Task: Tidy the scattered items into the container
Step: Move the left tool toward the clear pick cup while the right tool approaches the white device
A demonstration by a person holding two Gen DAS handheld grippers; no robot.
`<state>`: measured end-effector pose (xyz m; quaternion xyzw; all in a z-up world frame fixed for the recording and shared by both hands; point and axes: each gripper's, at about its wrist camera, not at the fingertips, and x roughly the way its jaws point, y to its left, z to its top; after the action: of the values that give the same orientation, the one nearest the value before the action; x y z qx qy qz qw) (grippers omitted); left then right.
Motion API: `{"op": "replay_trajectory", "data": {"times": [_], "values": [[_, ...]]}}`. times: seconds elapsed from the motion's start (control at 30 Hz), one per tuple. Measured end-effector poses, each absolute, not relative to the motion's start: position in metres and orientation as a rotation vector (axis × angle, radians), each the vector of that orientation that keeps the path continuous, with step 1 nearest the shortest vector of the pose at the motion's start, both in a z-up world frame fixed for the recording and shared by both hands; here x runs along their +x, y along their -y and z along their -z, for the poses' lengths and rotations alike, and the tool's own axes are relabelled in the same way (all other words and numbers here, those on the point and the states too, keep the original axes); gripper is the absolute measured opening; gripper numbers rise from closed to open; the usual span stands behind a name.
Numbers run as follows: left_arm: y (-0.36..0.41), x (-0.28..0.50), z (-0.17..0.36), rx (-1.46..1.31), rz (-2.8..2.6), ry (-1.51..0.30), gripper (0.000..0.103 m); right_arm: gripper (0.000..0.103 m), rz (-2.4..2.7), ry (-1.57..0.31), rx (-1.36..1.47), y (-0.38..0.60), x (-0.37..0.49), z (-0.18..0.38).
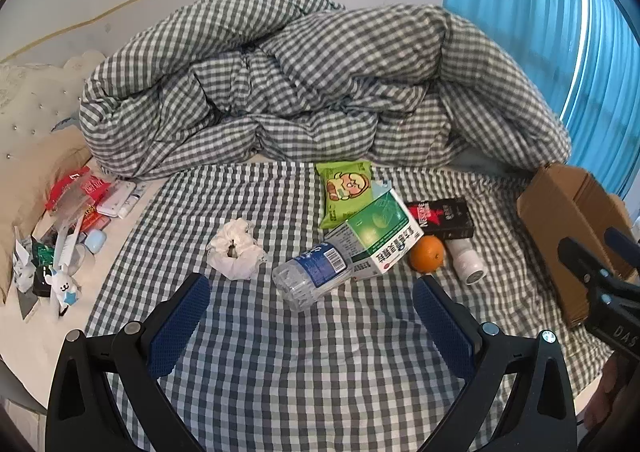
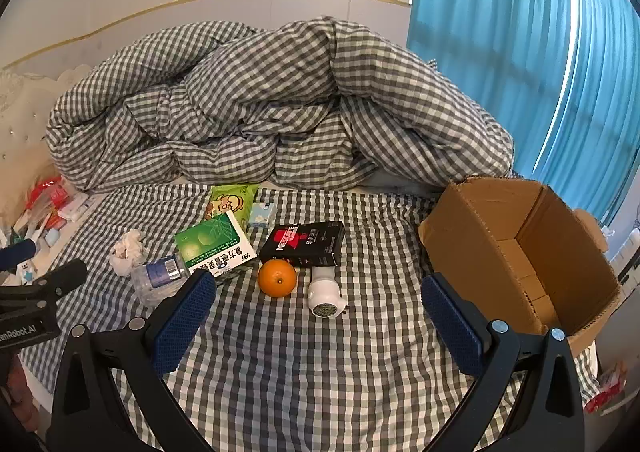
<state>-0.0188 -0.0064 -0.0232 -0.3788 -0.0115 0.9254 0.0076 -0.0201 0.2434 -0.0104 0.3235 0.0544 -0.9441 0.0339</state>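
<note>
On the checked bedsheet lie a crumpled tissue, a clear water bottle, a green-white medicine box, a green snack pack, a black Nescafe box, an orange and a small white bottle. My left gripper is open and empty, just short of the water bottle. My right gripper is open and empty, near the orange and white bottle. An open cardboard box stands at the right, empty inside.
A bunched checked duvet fills the back of the bed. Clutter lies along the left bedside by the headboard. Blue curtains hang at the right. A small blue tissue pack lies behind the medicine box.
</note>
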Motion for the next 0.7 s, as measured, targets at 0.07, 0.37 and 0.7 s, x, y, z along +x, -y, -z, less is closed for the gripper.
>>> {"op": "replay_trajectory", "data": {"times": [0.07, 0.37, 0.7], "values": [[0.006, -0.024, 0.029, -1.197, -2.892, 0.028, 0.103, 0.103, 2.897, -0.167, 1.006, -0.243, -0.025, 0.014], [0.009, -0.051, 0.067, -1.259, -2.867, 0.003, 0.103, 0.103, 2.872, -0.244, 1.044, -0.238, -0.05, 0.041], [0.018, -0.089, 0.124, -1.31, -2.775, 0.002, 0.103, 0.103, 2.844, -0.225, 1.093, -0.243, -0.079, 0.07]]}}
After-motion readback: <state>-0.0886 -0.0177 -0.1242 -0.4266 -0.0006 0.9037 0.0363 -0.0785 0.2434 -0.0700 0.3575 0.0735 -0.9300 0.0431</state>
